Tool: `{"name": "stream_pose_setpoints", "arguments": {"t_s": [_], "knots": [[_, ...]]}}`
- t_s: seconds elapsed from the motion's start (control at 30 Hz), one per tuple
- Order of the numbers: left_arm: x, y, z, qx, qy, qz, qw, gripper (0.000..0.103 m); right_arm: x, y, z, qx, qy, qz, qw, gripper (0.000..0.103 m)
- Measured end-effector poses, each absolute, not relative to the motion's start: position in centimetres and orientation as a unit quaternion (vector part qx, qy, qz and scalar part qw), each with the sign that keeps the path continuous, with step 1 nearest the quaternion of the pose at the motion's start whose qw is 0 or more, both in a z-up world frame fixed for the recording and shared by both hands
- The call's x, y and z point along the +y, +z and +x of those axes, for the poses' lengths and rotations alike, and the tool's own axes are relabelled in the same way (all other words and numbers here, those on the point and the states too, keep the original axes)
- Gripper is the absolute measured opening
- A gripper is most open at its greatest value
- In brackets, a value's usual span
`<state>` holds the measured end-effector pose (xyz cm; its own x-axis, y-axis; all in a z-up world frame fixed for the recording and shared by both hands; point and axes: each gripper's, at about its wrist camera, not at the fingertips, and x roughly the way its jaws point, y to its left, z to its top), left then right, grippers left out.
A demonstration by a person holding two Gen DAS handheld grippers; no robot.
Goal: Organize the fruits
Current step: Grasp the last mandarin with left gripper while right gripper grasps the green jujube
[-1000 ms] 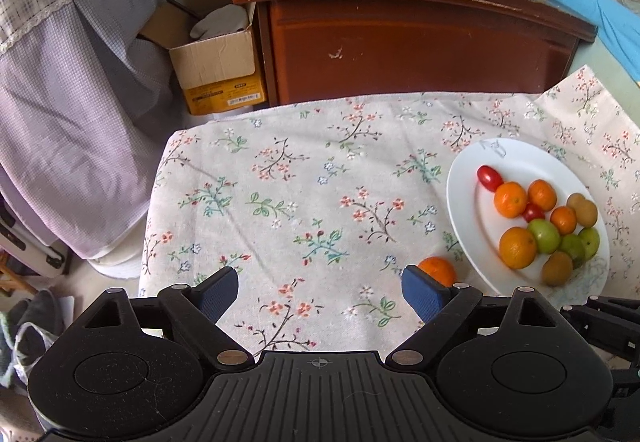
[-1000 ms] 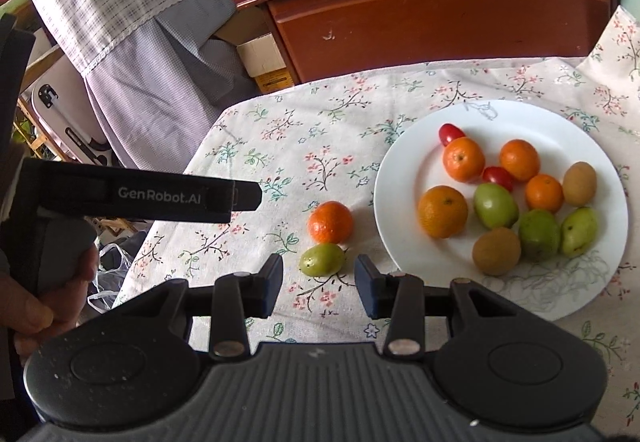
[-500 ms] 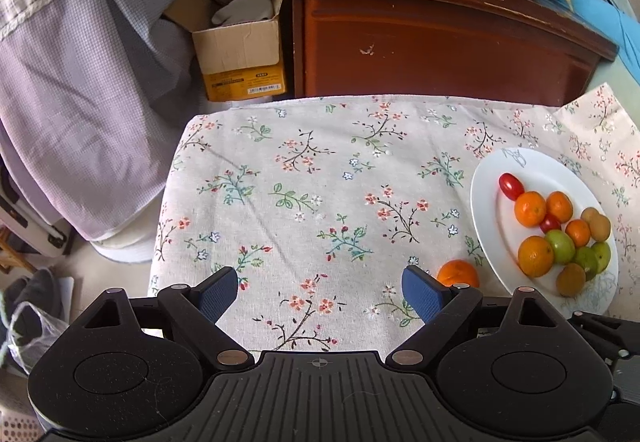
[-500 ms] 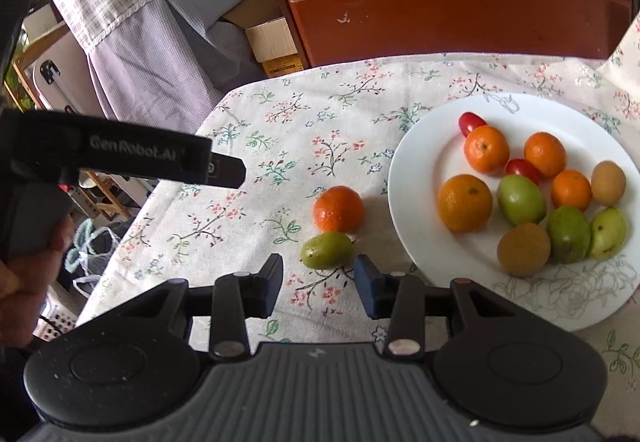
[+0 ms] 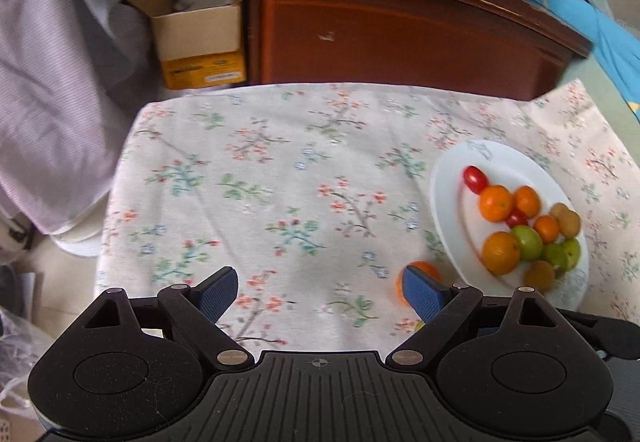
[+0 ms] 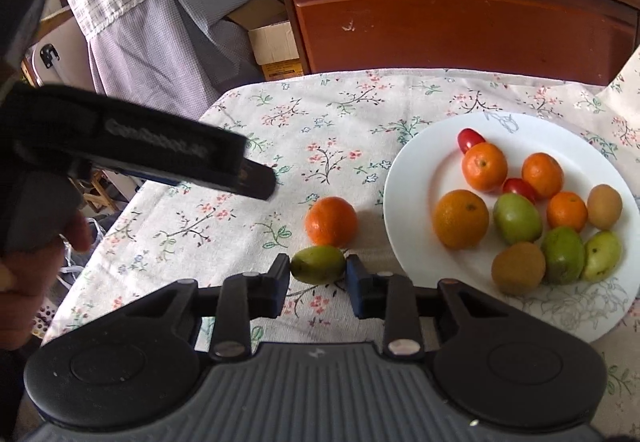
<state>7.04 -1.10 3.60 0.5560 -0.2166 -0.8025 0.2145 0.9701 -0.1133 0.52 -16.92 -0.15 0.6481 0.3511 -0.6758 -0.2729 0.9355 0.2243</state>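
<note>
Right claw [image 6: 318,276]: pinching the small green fruit [image 6: 318,265] low in the frame's centre, on the desk [image 6: 280,122], ready to lift it.
Plate [image 6: 420,170]: at right, already holding the gathered fruit.
Orange [image 6: 331,221]: loose just above the green fruit, left of the plate.
Left claw [image 5: 316,292]: spread wide over bare cloth, nothing between.
Change: the right claw's jaws have just closed onto the green fruit; a second ago they stood apart.
</note>
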Motion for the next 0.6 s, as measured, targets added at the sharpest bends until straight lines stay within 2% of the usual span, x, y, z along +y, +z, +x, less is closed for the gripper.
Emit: {"name": "stream_pose_setpoints", "arguments": {"t_s": [0.5, 0.57, 0.6], "knots": [[-5.4, 1.8, 6.0, 0.438, -0.191, 0.033, 0.878, 0.088, -21.0, 1.1, -2.1, 0.399, 0.14, 0.09, 0.902, 0.03], [-5.8, 1.4, 5.8, 0.434, -0.197, 0.04, 0.878, 0.082, -21.4, 1.1, -2.2, 0.399, 0.135, 0.096, 0.902, 0.03], [-6.0, 1.3, 5.8, 0.434, -0.201, 0.045, 0.877, 0.075, -21.6, 1.2, -2.2, 0.4, 0.132, 0.1, 0.901, 0.03]]}}
